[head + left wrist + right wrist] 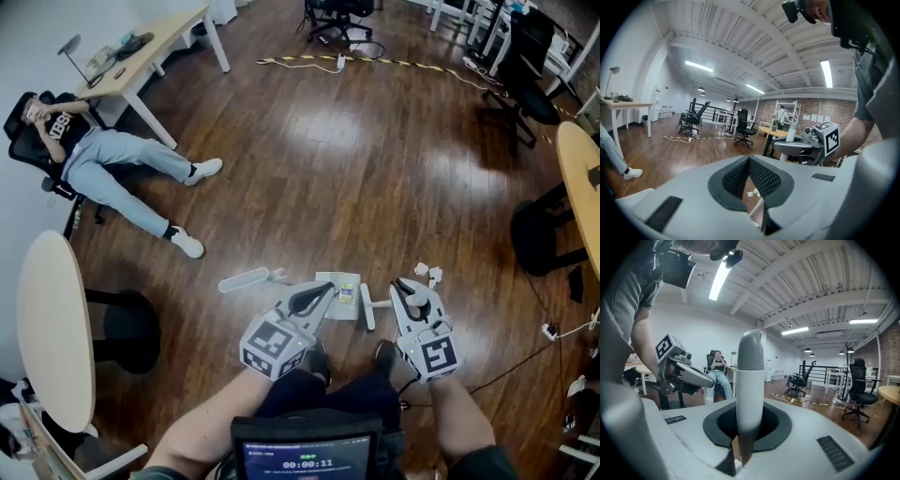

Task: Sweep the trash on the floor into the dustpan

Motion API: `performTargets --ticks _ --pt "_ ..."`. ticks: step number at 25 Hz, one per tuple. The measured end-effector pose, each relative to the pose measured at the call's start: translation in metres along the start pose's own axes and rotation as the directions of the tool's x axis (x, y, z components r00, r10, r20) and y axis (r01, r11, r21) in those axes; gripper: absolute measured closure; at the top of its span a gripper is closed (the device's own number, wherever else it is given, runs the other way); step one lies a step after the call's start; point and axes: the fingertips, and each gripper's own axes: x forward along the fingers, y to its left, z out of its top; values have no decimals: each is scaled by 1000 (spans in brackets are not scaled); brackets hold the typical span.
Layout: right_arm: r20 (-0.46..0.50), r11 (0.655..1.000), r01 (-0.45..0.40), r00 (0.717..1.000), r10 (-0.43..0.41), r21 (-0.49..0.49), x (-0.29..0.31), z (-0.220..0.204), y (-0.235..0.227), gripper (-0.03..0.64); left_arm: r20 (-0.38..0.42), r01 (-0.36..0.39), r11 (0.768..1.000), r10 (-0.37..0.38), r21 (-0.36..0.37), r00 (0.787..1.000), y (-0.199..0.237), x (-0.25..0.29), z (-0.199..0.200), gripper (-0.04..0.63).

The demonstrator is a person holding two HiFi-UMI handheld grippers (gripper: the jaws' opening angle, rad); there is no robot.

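The right gripper (749,427) has its jaws closed on the broom handle (750,380), which stands upright between the pads, grey at its rounded top and white lower down; in the head view the white broom head (367,307) rests on the wooden floor (356,169) between the two grippers. The left gripper (749,176) has its jaws closed, the black mesh pads meeting at the tips; a thin white rod (757,208) shows in the slit beneath them, and I cannot tell whether it is pinched.

The trash (427,273), a few small crumpled white scraps, lies on the floor just beyond the right gripper's tips, to the right of the broom head and apart from it; the dustpan (339,296), a flat pale grey square, lies just beside the left gripper's tips, left of the broom head. A white, pill-shaped object (243,279) lies further left.

A small yellow label sits in the dustpan, too small to read; the screen (306,462) at the bottom of the head view shows 00:00:11.
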Motion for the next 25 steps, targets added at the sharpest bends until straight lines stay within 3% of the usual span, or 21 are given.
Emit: performTargets --ticks 5,10,19,25 --pt "23 994 111 994 -111 19 -60 19 -45 574 21 34 999 -35 22 999 -39 21 23 592" --pt "45 975 205 977 -210 88 -118 74 -91 574 62 36 999 -38 27 997 -72 28 77 592" --pt "49 963 246 966 -253 107 -199 205 -150 574 149 -16 1000 13 18 989 -142 34 201 592" --pt "56 965 251 965 -255 78 -249 248 -166 574 179 -81 997 76 17 981 -170 29 238 592"
